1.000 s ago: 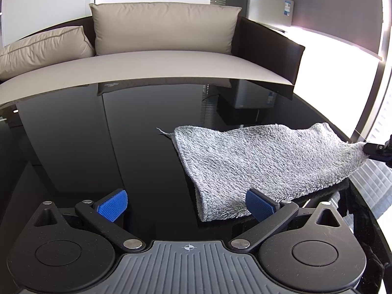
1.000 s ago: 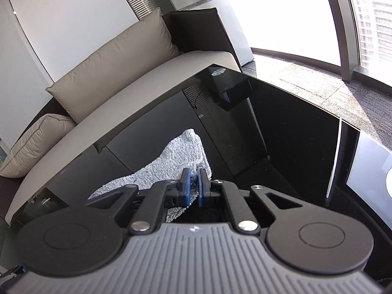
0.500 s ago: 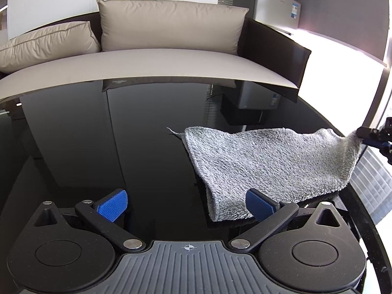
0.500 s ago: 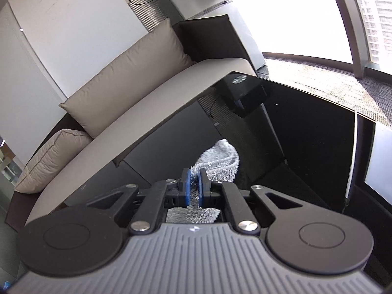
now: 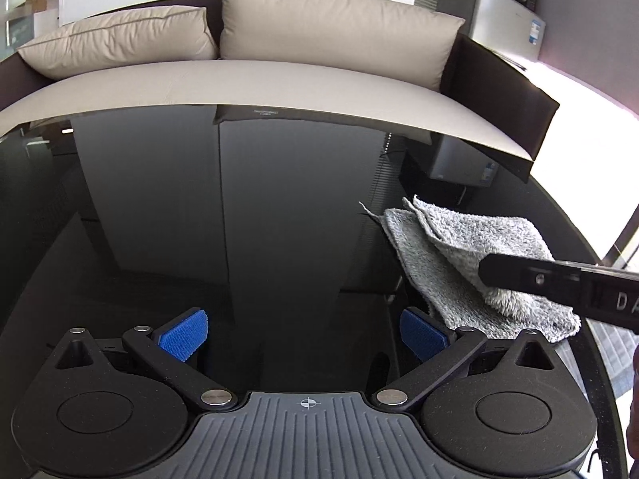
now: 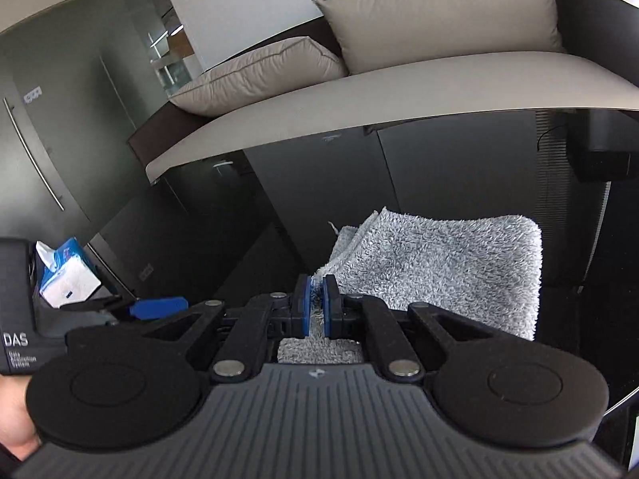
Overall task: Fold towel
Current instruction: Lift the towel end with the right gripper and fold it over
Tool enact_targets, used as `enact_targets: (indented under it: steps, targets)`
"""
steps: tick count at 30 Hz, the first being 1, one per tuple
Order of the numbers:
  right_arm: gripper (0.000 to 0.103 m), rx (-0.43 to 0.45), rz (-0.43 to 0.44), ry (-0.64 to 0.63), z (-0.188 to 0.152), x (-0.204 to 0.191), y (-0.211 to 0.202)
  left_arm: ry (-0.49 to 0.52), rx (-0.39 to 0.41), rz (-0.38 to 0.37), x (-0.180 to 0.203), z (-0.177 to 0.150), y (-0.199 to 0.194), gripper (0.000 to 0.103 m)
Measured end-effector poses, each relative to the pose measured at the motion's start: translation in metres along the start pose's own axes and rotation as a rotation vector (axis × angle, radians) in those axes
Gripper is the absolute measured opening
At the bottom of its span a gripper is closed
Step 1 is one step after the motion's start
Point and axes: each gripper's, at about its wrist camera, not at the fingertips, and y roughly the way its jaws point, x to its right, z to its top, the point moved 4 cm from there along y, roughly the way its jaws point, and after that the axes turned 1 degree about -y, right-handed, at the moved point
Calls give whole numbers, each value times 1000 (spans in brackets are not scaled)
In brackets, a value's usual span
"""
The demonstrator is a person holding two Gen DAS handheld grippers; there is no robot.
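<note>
A grey fluffy towel [image 5: 459,255] lies folded in half on the black glossy table [image 5: 239,219], at the right in the left wrist view. It fills the middle right of the right wrist view [image 6: 439,263]. My right gripper [image 6: 315,307] is shut on the towel's near corner, low over the folded cloth; it also shows in the left wrist view as a black bar [image 5: 559,283] over the towel. My left gripper [image 5: 303,339] is open and empty, just left of the towel, with its right pad [image 5: 419,339] near the towel's front edge.
A beige sofa [image 5: 259,80] with two cushions runs along the table's far side. A tissue pack [image 6: 64,275] sits at the left beyond the left gripper's body [image 6: 16,319]. The table's rounded edge [image 5: 599,319] is close on the right.
My right gripper has carried the towel's right corner over to the left and down, so the spread towel is now doubled over. My left gripper has stayed open.
</note>
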Motion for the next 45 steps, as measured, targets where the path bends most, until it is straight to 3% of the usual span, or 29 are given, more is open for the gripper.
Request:
enact_targets:
  steps: [12, 16, 21, 25, 31, 45]
  targets:
    - [6, 13, -12, 30, -4, 8, -4, 45, -12, -19, 11, -4, 0, 102]
    - [6, 72, -20, 50, 4, 12, -11, 48, -16, -19, 12, -5, 2, 102]
    - [6, 109, 42, 6, 13, 2, -20, 50, -19, -14, 11, -6, 4, 102]
    - [6, 57, 91, -27, 8, -4, -18, 39, -23, -7, 9, -5, 5, 102]
    - [6, -73, 98, -50, -11, -7, 3, 55, -30, 10, 9, -6, 8, 102]
    - [6, -147, 96, -30, -26, 1, 9, 17, -22, 6, 1, 3, 9, 102]
